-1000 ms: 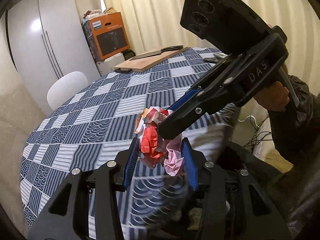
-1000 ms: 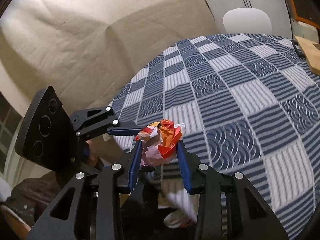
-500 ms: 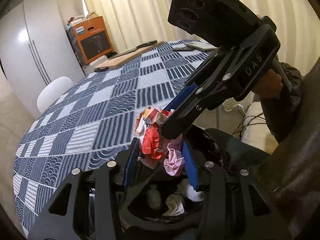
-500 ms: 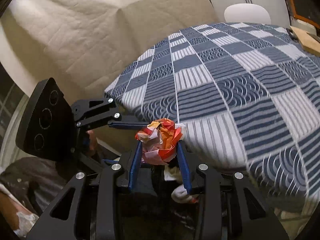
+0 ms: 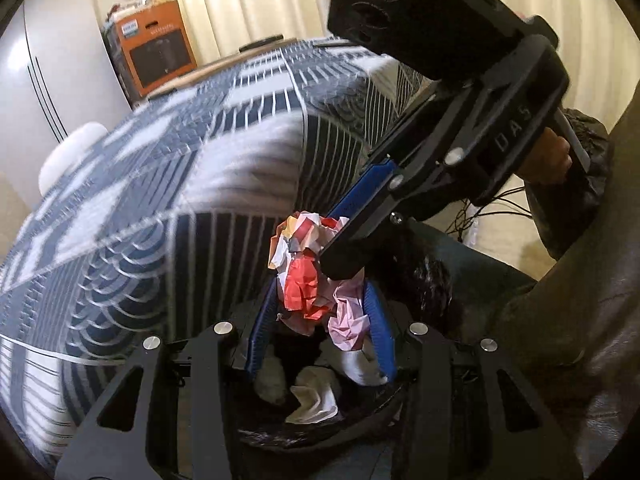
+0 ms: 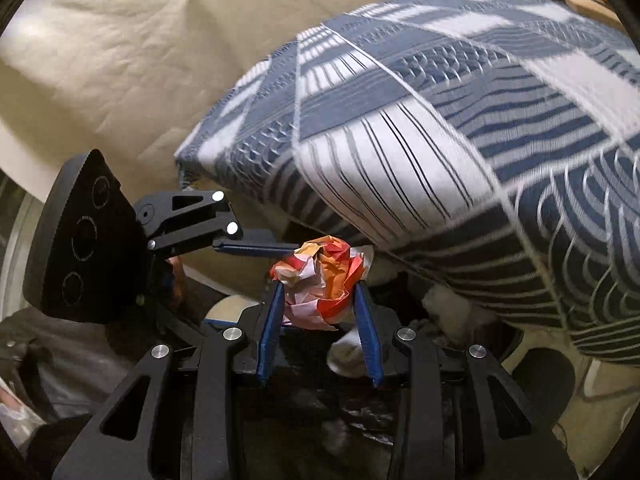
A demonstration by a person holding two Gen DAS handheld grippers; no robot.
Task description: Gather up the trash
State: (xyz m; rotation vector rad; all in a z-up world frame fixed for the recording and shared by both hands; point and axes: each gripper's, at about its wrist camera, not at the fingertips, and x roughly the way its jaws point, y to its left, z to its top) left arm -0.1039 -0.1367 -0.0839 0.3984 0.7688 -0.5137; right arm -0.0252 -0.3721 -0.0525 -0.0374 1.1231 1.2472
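A crumpled wad of red, orange, pink and white paper [image 5: 304, 284] hangs between both grippers at once. My left gripper [image 5: 320, 304] is shut on it from below, blue pads against its sides. My right gripper [image 6: 320, 300] is also shut on the paper wad [image 6: 320, 276], reaching in from the upper right of the left wrist view. Right under the wad sits a black-lined trash bin [image 5: 280, 436] with white crumpled tissues [image 5: 316, 396] inside. In the right wrist view the bin [image 6: 360, 416] is dark and mostly hidden behind my fingers.
The table with its blue and white patterned cloth [image 5: 160, 200] overhangs close on the left, and its edge [image 6: 440, 140] is just beyond the wad. An orange box [image 5: 156, 52] stands by the curtains. A person's dark sleeve [image 5: 580, 300] and cables are on the right.
Both grippers have come down with the wad, from over the table's edge to beside it. The bin with its tissues now shows right beneath the wad.
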